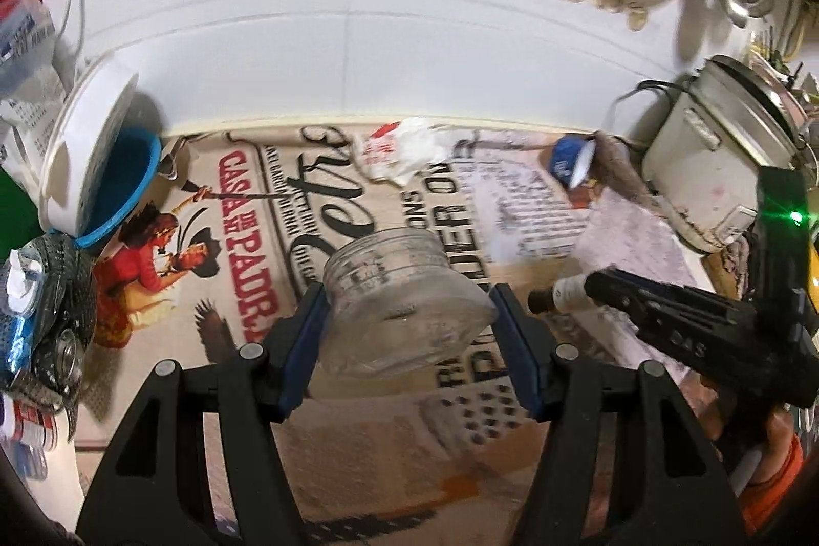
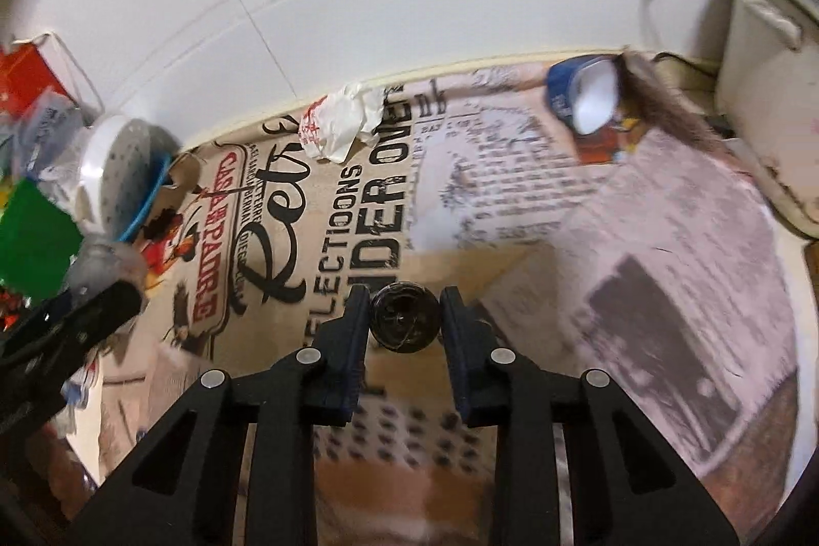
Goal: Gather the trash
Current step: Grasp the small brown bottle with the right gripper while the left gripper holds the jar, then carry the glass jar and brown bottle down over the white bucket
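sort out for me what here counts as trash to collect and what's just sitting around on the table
Likely trash for the job:
clear plastic jar, held in the left gripper
small dark bottle, held in the right gripper
crumpled wrapper
tipped blue cup

Just lying about, as far as I can judge:
rice cooker
white tub
printed tablecloth

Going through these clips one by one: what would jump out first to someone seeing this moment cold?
First, the clear plastic jar clamped in the left hand-held gripper, held over the printed tablecloth. Next, the small dark bottle gripped by the right hand-held gripper. Behind, near the wall, lie a crumpled white wrapper and a tipped blue cup.
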`<move>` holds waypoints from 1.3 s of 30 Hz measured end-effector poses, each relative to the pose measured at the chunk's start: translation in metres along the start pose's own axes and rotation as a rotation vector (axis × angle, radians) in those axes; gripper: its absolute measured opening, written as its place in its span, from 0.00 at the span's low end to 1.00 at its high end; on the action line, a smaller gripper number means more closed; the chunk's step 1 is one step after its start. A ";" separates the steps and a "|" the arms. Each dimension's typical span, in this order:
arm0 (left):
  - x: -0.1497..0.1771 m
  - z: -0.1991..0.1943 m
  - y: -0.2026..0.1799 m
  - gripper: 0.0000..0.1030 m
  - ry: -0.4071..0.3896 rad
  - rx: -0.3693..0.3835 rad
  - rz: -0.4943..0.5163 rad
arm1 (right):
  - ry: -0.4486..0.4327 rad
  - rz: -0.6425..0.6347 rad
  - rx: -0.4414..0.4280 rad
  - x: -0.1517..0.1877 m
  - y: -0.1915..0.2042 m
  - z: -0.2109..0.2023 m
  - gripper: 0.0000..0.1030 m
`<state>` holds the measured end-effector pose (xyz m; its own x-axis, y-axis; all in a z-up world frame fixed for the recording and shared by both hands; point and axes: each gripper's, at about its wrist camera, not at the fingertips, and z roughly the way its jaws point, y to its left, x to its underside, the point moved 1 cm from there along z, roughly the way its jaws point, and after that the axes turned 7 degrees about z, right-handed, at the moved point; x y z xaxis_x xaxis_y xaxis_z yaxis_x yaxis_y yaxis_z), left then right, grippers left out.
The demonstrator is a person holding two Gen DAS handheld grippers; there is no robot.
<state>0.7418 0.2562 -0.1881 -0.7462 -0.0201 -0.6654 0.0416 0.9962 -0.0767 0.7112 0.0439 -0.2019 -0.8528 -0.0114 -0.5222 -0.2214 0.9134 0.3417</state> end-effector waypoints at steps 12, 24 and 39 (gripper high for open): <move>0.053 -0.081 -0.116 0.61 -0.066 -0.043 -0.104 | -0.028 -0.121 -0.099 0.050 -0.051 -0.112 0.25; 0.116 -0.157 -0.177 0.61 -0.075 -0.062 -0.100 | -0.073 -0.149 -0.156 0.115 -0.072 -0.210 0.25; 0.247 -0.224 -0.179 0.61 0.004 0.031 0.031 | -0.074 -0.026 -0.081 0.253 -0.045 -0.245 0.25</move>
<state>0.4011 0.0915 -0.1722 -0.7469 0.0108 -0.6649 0.0848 0.9932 -0.0792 0.3896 -0.0999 -0.1577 -0.8094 -0.0017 -0.5873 -0.2830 0.8774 0.3874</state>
